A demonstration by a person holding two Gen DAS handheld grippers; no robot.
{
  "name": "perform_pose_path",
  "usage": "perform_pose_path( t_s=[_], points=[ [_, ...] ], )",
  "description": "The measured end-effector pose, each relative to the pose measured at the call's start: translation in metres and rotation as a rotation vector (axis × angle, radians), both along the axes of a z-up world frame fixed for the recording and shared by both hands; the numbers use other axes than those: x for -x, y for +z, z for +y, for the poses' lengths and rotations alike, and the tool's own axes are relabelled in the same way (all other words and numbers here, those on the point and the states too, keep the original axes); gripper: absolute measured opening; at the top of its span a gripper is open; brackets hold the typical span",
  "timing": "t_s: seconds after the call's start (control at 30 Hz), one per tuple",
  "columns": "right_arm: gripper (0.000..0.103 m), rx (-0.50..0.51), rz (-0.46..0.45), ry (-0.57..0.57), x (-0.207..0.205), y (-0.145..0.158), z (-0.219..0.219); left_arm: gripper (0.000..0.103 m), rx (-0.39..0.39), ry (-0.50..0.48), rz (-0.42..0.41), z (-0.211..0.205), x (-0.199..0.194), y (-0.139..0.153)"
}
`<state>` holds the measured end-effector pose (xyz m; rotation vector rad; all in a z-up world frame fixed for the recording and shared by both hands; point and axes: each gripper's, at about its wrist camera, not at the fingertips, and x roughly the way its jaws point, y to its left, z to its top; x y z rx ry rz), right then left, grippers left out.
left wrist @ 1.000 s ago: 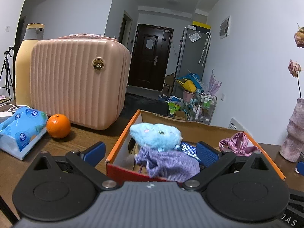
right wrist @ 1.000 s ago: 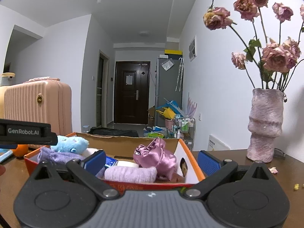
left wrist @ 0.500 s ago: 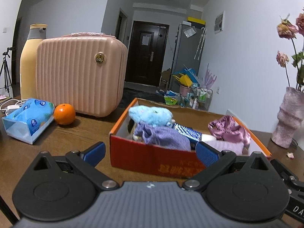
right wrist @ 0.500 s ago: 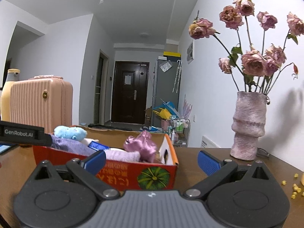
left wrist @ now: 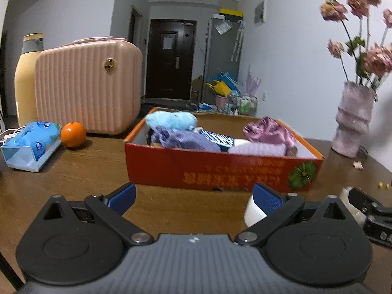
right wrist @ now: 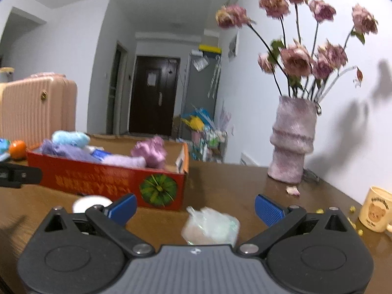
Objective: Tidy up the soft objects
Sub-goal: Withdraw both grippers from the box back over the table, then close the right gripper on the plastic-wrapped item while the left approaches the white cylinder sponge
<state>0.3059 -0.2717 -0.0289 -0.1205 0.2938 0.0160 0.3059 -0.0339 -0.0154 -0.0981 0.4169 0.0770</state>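
Note:
An orange-red cardboard box (left wrist: 220, 171) (right wrist: 98, 176) stands on the brown table, filled with soft things: a light blue plush toy (left wrist: 171, 120) (right wrist: 69, 138), a purple knit cloth (left wrist: 186, 142), a lilac rolled towel (left wrist: 257, 150) and a pink satin scrunchie (left wrist: 268, 132) (right wrist: 149, 150). My left gripper (left wrist: 193, 197) is open and empty, in front of the box. My right gripper (right wrist: 196, 207) is open too, with a crumpled clear plastic bag (right wrist: 210, 226) lying on the table between its fingers, untouched.
A pink ribbed case (left wrist: 88, 88), tall yellow bottle (left wrist: 25, 78), orange (left wrist: 73, 134) and tissue pack (left wrist: 31, 144) sit left of the box. A pink vase of dried roses (right wrist: 291, 142) and a bear mug (right wrist: 376, 209) stand right. A white round object (left wrist: 252, 212) lies near.
Both grippers have pulled back from the box, so its front side and more bare table show. The plastic bag and mug have come into the right wrist view.

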Motion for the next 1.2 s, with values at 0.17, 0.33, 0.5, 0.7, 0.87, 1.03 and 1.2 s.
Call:
perform_pose_path(
  t_s=[0.17, 0.33, 0.5, 0.7, 0.87, 1.03, 1.2],
  points=[
    [0.103, -0.049, 0.129, -0.022, -0.020, -0.009, -0.013, 0.103, -0.023, -0.039, 0.023, -0.013, 0.006, -0.006],
    [0.103, -0.082, 0.232, -0.015, -0.038, -0.020, -0.016, 0.103, -0.055, -0.060, 0.044, -0.023, 0.004, -0.012],
    [0.095, -0.149, 0.303, -0.033, -0.061, -0.026, -0.025, 0.103, -0.046, -0.070, 0.071, -0.027, -0.001, -0.015],
    [0.077, -0.221, 0.353, -0.061, -0.079, -0.033, -0.037, 0.103, -0.047, -0.091, 0.099, -0.035, -0.009, -0.018],
    [0.049, -0.221, 0.344, -0.046, -0.083, -0.032, -0.038, 0.103, -0.049, -0.109, 0.122, -0.044, -0.015, -0.021],
    [0.044, -0.218, 0.333, -0.028, -0.082, -0.030, -0.036, 0.103, -0.059, -0.123, 0.139, -0.052, -0.020, -0.023],
    [0.044, -0.208, 0.292, -0.030, -0.076, -0.026, -0.034, 0.103, -0.064, -0.128, 0.155, -0.057, -0.025, -0.024]
  ],
)
